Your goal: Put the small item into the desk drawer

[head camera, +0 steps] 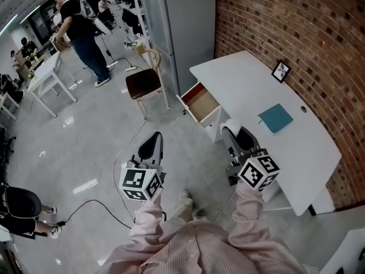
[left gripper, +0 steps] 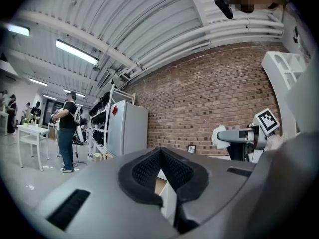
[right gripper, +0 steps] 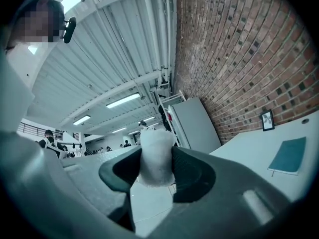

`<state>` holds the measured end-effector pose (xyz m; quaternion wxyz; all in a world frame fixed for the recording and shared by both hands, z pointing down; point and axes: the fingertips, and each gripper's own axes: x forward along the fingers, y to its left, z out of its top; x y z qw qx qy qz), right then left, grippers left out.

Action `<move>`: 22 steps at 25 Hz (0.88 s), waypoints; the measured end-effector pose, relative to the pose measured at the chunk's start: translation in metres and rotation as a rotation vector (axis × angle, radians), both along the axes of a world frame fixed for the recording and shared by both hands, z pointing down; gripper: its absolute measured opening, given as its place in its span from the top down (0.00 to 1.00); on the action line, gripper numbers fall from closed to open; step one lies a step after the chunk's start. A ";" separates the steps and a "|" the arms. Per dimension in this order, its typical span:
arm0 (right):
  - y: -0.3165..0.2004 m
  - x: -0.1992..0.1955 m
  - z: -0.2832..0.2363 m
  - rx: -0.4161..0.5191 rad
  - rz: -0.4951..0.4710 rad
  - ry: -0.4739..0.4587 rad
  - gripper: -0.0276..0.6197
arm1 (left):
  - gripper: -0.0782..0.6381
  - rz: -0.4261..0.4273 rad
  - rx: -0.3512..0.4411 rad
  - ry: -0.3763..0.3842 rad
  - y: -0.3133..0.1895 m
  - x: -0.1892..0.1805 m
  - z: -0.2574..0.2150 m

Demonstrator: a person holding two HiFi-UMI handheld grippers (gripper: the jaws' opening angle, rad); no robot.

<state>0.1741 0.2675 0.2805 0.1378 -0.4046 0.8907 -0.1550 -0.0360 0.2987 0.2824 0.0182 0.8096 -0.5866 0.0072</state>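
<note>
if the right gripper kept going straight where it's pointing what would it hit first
Most likely the open drawer, jutting from the desk just ahead of the right gripper and its white item. Pointing about level, it might instead pass over it toward the grey cabinet; height is unclear.

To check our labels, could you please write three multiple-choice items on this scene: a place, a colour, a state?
1. Where does the flat teal notebook lie? A on the white desk top; B on the chair; C on the floor.
2. What colour is the small soft item in the right gripper? A red; B white; C black.
3. The white desk's drawer is: A pulled open; B shut; C taken out.
A, it rests there; B, white between its jaws; A, its brown inside shows.
</note>
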 end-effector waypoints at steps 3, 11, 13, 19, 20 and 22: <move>-0.009 0.007 0.005 -0.009 0.014 -0.037 0.69 | 0.89 0.008 -0.015 0.000 -0.009 0.003 0.009; -0.055 0.007 0.025 -0.046 0.042 -0.033 0.69 | 0.89 0.029 -0.065 0.009 -0.062 0.001 0.033; -0.073 0.002 0.034 -0.064 0.047 -0.029 0.69 | 0.89 0.035 -0.084 0.005 -0.079 -0.002 0.043; -0.133 -0.019 0.065 -0.156 0.085 -0.018 0.69 | 0.89 0.044 -0.152 0.006 -0.135 -0.023 0.072; -0.143 -0.024 0.069 -0.169 0.089 -0.016 0.69 | 0.89 0.045 -0.160 0.010 -0.145 -0.028 0.075; -0.163 -0.036 0.076 -0.193 0.093 -0.009 0.69 | 0.89 0.044 -0.178 0.022 -0.165 -0.039 0.082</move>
